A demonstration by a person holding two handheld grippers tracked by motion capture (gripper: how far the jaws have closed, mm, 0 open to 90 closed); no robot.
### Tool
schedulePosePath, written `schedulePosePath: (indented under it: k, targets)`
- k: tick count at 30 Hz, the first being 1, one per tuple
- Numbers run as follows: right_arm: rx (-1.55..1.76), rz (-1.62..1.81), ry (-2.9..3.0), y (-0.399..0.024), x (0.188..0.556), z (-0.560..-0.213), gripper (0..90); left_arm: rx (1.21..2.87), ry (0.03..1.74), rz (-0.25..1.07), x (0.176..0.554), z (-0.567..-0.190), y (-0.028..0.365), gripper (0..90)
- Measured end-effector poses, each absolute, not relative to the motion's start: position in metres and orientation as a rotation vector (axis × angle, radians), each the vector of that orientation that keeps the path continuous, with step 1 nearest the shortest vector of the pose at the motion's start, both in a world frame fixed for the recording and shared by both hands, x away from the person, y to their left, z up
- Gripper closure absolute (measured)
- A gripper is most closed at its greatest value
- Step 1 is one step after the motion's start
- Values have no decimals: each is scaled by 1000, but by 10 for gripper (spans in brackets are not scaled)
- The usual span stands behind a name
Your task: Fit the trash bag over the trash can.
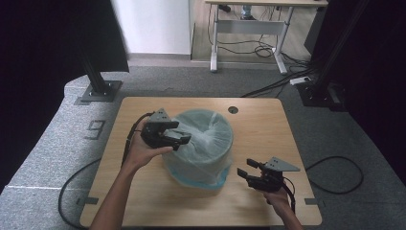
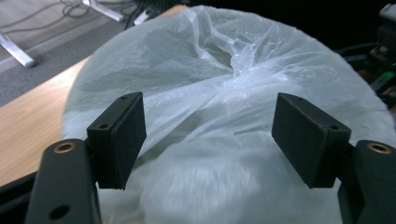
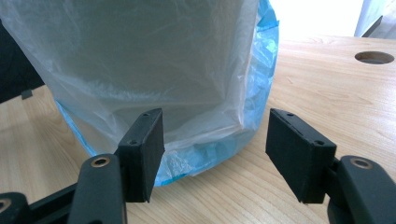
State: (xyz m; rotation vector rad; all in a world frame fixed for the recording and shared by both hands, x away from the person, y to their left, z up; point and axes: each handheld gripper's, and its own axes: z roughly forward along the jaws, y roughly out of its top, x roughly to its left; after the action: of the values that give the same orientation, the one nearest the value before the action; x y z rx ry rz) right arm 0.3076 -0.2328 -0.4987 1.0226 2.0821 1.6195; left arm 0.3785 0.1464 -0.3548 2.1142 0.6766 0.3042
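Observation:
A round bin wrapped in a thin translucent white bag (image 1: 208, 141) stands in the middle of the wooden table (image 1: 268, 129). The bag's top (image 2: 224, 88) is bunched into a dip at the centre, and its blue hem (image 3: 264, 60) lies loose around the bin's base. My left gripper (image 1: 184, 139) hovers over the bin's left rim, and its jaws (image 2: 210, 140) are open with only bag film seen beyond them. My right gripper (image 1: 244, 169) is low over the table at the bin's lower right. It stands open (image 3: 215, 149), pointing at the hem with nothing between the pads.
A round cable hole (image 1: 233, 109) sits near the table's far edge. Black frame posts (image 1: 98, 84) stand on the carpet at both far corners. A desk's metal legs (image 1: 249, 28) and floor cables (image 1: 282, 81) lie beyond. Bare tabletop lies on both sides of the bin.

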Motion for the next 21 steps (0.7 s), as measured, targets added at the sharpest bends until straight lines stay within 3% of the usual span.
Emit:
schedulePosePath:
  k: [14,21]
  targets:
    - [1005,1642,2086,-235,308,-496,363,2270,716,239,404,-366,122,286]
    - [986,1657,2085,-234,309,-495,362,2356,725,266,409,-365,110,282]
